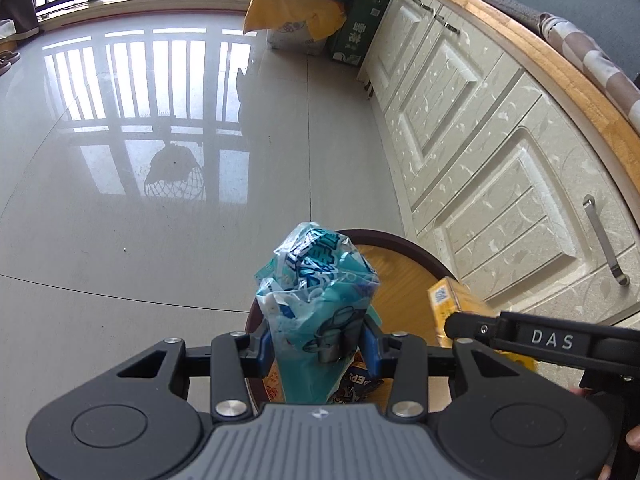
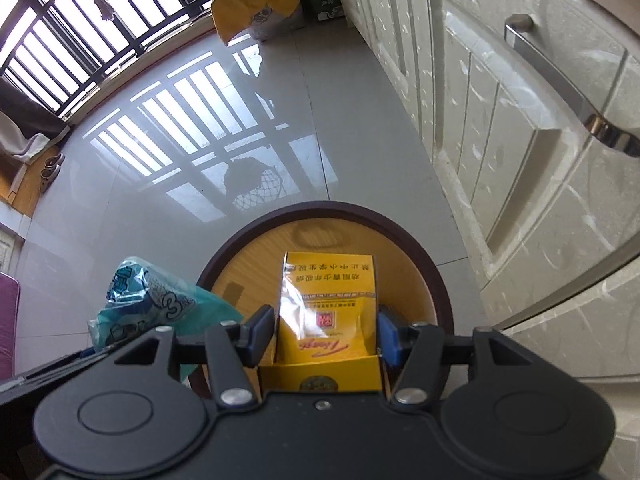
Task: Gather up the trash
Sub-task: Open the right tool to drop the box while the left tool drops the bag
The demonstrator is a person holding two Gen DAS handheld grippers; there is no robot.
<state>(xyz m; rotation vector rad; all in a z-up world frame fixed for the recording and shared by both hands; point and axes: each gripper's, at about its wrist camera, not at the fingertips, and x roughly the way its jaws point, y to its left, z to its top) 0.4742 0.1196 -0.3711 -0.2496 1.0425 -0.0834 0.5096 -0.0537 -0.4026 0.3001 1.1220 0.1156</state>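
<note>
Both your grippers point steeply down over the round bin (image 2: pixel 434 280), which stands on the pale tiled floor (image 1: pixel 120 240) just beside the white cabinet doors (image 1: pixel 480 160).

Your left gripper (image 1: pixel 318 346) has its jaws drawn in narrow, the blue pads pressing both sides of a crumpled teal plastic wrapper (image 1: pixel 316 280). The wrapper stands up between the fingers, its printed top bunched and puffed, its lower end hanging toward the bin's mouth. Below it, inside the bin, part of a dark printed wrapper shows.

Your right gripper (image 2: pixel 326 336) is held close on the left one's right side, the two bodies almost overlapping in the left wrist view. A yellow cigarette pack (image 2: pixel 328 304) sits between its jaws, lid flipped open toward the camera, clear film glinting on its front. The jaws stand about half open; the left pad (image 2: pixel 260 334) shows a small gap from the pack, and I cannot tell whether the right pad touches it. The pack hangs over the bin's wood-coloured inside, within the dark rim.
</note>
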